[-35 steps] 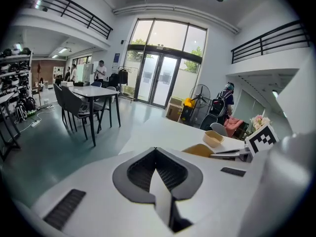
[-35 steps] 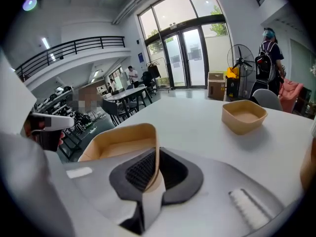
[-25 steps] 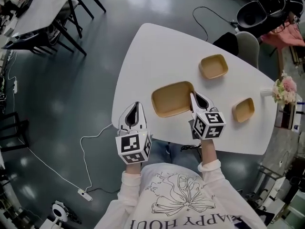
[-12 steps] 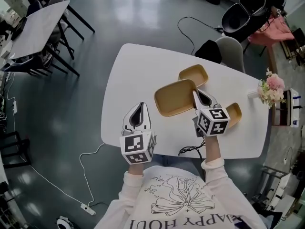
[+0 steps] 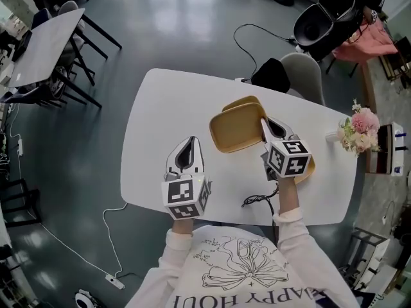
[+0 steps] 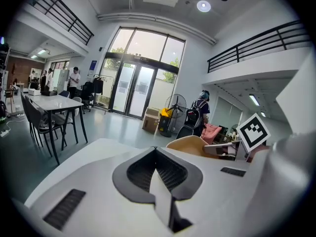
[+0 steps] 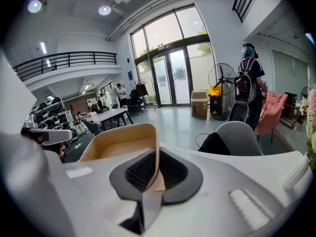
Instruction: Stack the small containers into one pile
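My right gripper (image 5: 262,122) is shut on the right rim of a large tan container (image 5: 236,128), held up over the white table (image 5: 160,120). In the right gripper view the rim stands between the jaws of my right gripper (image 7: 157,156), and the tan container (image 7: 116,142) stretches left. A small tan container (image 5: 239,101) peeks out from under its far edge. Another small tan container (image 5: 310,170) lies partly hidden under my right gripper's marker cube. My left gripper (image 5: 188,141) hovers shut and empty over the table's near left. The left gripper view shows its jaws closed, with the tan container (image 6: 191,144) beyond.
A vase of pink flowers (image 5: 358,124) stands at the table's right end. A grey chair (image 5: 303,69) with a black bag (image 5: 270,74) sits behind the table. A black cable (image 5: 258,201) lies at the near edge. Bare table spreads to the left.
Both grippers moved away from the person, over the table. The large tan container went with the right gripper and now covers most of the far small container. The left gripper came in over the tabletop.
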Demonstrator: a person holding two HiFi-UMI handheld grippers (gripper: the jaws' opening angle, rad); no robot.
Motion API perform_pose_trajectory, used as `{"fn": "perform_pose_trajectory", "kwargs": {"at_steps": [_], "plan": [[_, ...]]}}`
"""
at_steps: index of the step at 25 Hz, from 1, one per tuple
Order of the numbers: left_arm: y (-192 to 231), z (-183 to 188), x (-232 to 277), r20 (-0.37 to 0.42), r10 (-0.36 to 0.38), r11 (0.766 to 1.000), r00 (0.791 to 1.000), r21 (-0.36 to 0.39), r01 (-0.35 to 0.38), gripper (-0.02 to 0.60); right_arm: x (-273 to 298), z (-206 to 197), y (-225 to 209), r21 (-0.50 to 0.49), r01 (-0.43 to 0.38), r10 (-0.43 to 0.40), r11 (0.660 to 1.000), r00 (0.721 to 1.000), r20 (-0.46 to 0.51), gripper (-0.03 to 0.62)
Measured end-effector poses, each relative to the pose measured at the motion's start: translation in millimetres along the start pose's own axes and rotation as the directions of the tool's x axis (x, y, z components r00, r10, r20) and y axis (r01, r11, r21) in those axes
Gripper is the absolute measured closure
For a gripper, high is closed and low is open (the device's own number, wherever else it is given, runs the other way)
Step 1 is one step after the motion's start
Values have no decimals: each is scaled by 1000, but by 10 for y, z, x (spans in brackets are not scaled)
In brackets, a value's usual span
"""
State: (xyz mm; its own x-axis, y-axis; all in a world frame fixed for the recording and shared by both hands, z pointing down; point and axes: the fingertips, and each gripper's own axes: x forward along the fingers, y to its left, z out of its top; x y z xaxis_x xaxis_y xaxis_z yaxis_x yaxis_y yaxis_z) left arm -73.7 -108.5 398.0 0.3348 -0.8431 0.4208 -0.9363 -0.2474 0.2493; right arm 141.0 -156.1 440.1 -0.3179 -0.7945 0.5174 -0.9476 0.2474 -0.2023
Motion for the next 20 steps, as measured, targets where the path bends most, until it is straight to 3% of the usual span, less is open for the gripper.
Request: {"fn": "perform_pose_trajectory", "kwargs": {"at_steps": [10, 20], "plan": [[-290, -137, 492, -51, 17, 1000, 999, -10, -17, 575, 350, -36, -584, -7, -36, 36, 999, 998, -55, 568], [-284, -370, 811, -108, 48, 998, 993, -29, -51, 575, 819, -296, -873, 0, -59, 59, 998, 990, -131, 568]]}}
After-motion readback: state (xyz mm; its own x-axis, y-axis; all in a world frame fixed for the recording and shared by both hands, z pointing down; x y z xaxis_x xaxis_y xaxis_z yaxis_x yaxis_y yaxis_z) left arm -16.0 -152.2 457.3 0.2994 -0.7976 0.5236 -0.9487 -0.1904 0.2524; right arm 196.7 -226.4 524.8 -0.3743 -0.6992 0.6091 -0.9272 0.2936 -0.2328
